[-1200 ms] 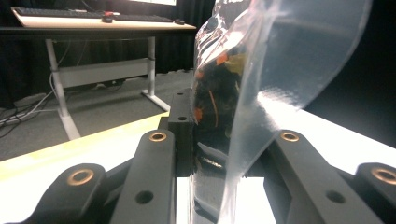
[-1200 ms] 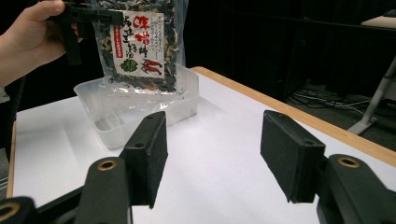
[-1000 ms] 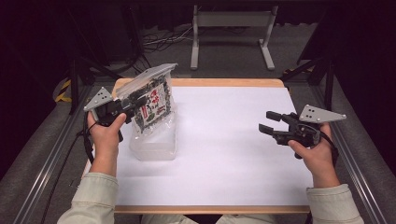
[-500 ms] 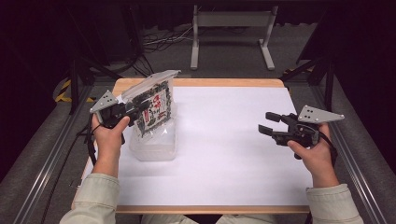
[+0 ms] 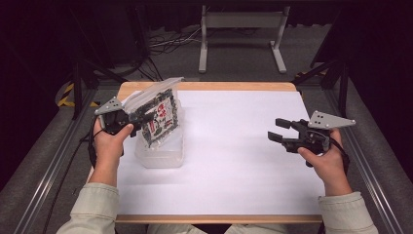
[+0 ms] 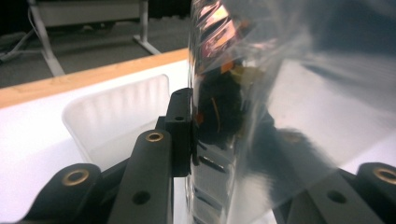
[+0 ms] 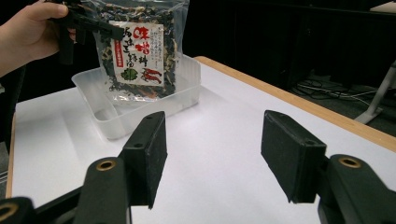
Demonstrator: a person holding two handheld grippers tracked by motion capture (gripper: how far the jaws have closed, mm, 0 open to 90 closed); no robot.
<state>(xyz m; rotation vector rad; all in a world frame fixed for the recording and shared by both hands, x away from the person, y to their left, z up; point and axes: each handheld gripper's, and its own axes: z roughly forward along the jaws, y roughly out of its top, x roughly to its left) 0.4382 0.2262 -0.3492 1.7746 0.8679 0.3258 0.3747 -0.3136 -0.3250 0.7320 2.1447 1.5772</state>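
Observation:
A clear bag point(image 5: 158, 117) of dark dried food with a red-and-white label hangs upright at the left of the table. My left gripper point(image 5: 141, 118) is shut on the bag's left edge. In the left gripper view the black pad point(image 6: 180, 130) presses flat on the shiny bag point(image 6: 243, 93). The bag's lower end point(image 7: 140, 84) dips inside a clear plastic tub point(image 5: 163, 151); I cannot tell whether it touches the tub's floor. At the right side, my right gripper point(image 5: 275, 130) points left. It is open, with nothing between its jaws point(image 7: 212, 154), and well apart from the tub point(image 7: 135, 107).
The white tabletop point(image 5: 234, 161) has a wooden rim point(image 5: 219, 86) along the far edge. Metal rails point(image 5: 44, 180) run along both sides. A grey stand point(image 5: 241, 29) and cables lie on the floor beyond the table.
The bag and my left gripper have shifted slightly right and down, bringing the bag a little lower over the tub. The right hand has kept still.

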